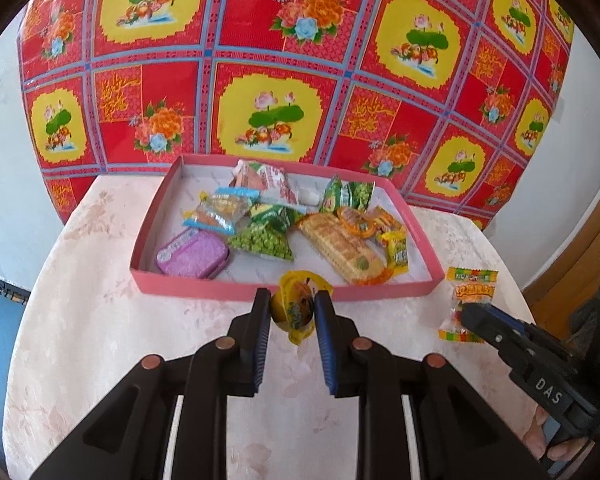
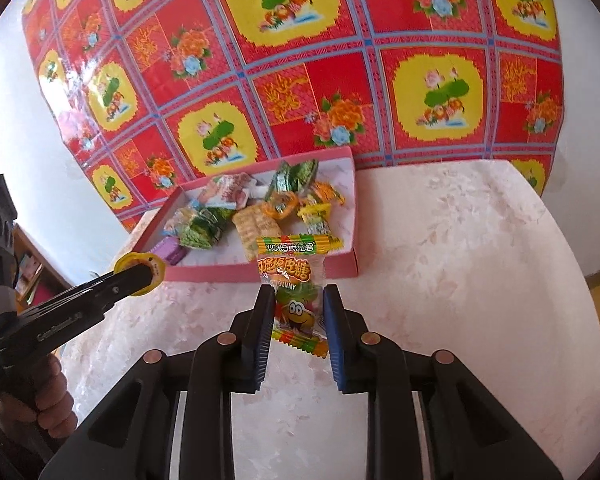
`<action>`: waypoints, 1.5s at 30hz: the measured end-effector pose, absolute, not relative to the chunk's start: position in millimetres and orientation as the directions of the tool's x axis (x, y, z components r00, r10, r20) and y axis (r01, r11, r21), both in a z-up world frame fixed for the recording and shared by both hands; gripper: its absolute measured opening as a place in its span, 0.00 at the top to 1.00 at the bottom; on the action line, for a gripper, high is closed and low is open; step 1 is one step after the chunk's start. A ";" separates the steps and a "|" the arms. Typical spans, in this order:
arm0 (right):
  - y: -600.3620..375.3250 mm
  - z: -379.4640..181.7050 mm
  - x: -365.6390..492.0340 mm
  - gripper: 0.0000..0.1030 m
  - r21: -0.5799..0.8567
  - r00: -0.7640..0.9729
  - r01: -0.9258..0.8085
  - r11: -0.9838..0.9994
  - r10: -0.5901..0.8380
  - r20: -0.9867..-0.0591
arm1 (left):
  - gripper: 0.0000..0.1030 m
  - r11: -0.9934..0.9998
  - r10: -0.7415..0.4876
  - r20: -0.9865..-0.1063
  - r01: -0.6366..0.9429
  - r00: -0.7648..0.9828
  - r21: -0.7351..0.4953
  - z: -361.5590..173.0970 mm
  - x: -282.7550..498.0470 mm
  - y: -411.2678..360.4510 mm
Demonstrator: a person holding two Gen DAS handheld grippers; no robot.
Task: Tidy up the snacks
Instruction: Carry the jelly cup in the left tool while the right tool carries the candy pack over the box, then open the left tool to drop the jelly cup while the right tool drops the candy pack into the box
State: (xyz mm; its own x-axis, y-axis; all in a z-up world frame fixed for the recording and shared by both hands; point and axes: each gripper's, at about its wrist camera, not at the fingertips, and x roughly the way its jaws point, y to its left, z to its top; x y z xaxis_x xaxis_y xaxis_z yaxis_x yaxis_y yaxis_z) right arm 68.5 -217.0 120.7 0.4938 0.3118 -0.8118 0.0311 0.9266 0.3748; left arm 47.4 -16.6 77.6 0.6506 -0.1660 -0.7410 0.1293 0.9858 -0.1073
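Observation:
A shallow pink box [image 1: 236, 288] on the pale table holds several snack packets, among them a purple tin [image 1: 192, 256] and green pea bags [image 1: 264, 240]. My left gripper [image 1: 288, 304] is shut on a yellow jelly cup [image 1: 296, 308], held just before the box's near wall. My right gripper [image 2: 298, 304] is shut on a gummy candy packet [image 2: 292, 292], upright, near the box's right front corner [image 2: 352, 268]. The gummy packet [image 1: 470, 300] and right gripper [image 1: 466, 318] show at the right of the left wrist view; the left gripper with the cup [image 2: 140, 272] shows at the left of the right wrist view.
A red and yellow flowered cloth [image 1: 300, 60] hangs behind the table. The pale table top [image 2: 460, 280] stretches right of the box. White wall [image 1: 4, 160] lies on the left. A wooden door [image 1: 580, 248] is at the right.

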 end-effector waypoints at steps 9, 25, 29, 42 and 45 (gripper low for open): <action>-213.8 125.7 91.3 0.75 0.378 0.504 0.020 0.926 0.318 -0.803 | 0.78 0.984 -0.171 -0.721 0.150 0.672 -0.093 88.9 68.6 -22.8; -186.1 111.8 125.5 0.75 0.393 0.476 -0.014 0.919 0.352 -0.806 | 0.78 0.989 -0.144 -0.750 0.107 0.645 -0.097 71.3 101.1 -9.0; -181.7 103.3 133.2 0.75 0.389 0.467 -0.005 0.921 0.346 -0.814 | 0.78 0.990 -0.136 -0.763 0.102 0.632 -0.093 62.5 104.9 -5.4; -165.1 83.9 150.5 0.75 0.417 0.435 -0.023 0.909 0.385 -0.814 | 0.78 0.991 -0.131 -0.787 0.085 0.604 -0.100 41.7 121.1 0.4; -157.5 79.9 153.7 0.75 0.420 0.425 -0.033 0.907 0.393 -0.815 | 0.78 0.992 -0.126 -0.788 0.086 0.602 -0.093 39.1 124.0 1.3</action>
